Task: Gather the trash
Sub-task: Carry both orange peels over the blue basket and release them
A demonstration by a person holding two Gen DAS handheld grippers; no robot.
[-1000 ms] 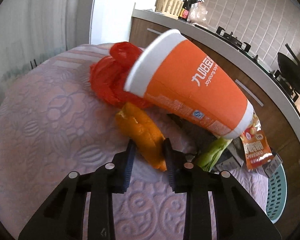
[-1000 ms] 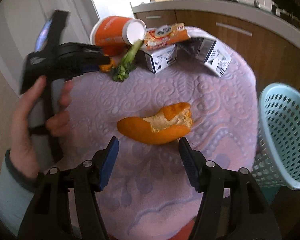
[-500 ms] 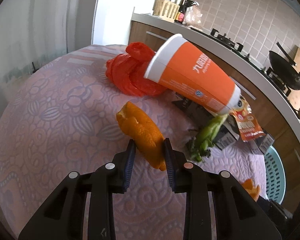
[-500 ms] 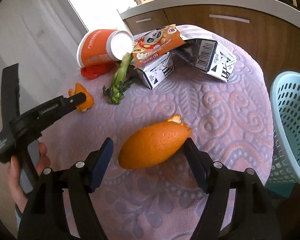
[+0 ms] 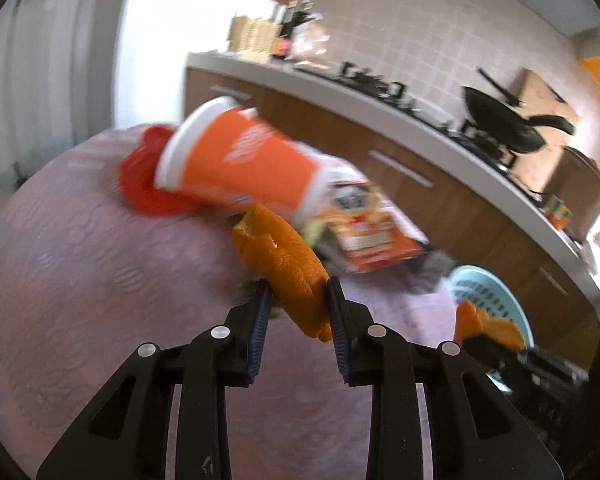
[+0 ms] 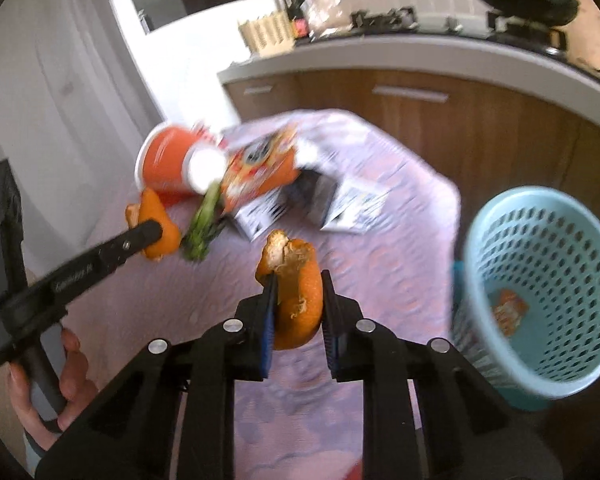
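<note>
My left gripper (image 5: 296, 292) is shut on a curled piece of orange peel (image 5: 284, 256), held above the lilac tablecloth (image 5: 80, 260). In the right wrist view the same gripper (image 6: 152, 236) and its peel (image 6: 156, 216) show at the left. My right gripper (image 6: 298, 284) has its jaws closing, and the pads press on a second, larger orange peel (image 6: 300, 304) that stands upright between them. That peel (image 5: 488, 328) also shows low right in the left wrist view. A light blue mesh basket (image 6: 470, 264) stands beside the table on the right.
An orange paper cup (image 5: 244, 160) lies on its side over a red plastic bag (image 5: 140, 184). A snack packet (image 6: 260, 168), a green stalk (image 6: 204, 220) and printed cartons (image 6: 348, 204) lie behind. A hand (image 6: 68, 380) grips the left tool. A kitchen counter runs behind the table.
The right jaws went from wide apart around the peel to closed on it, and lifted it. Both grippers rose and swung toward the basket side, each with its peel.
</note>
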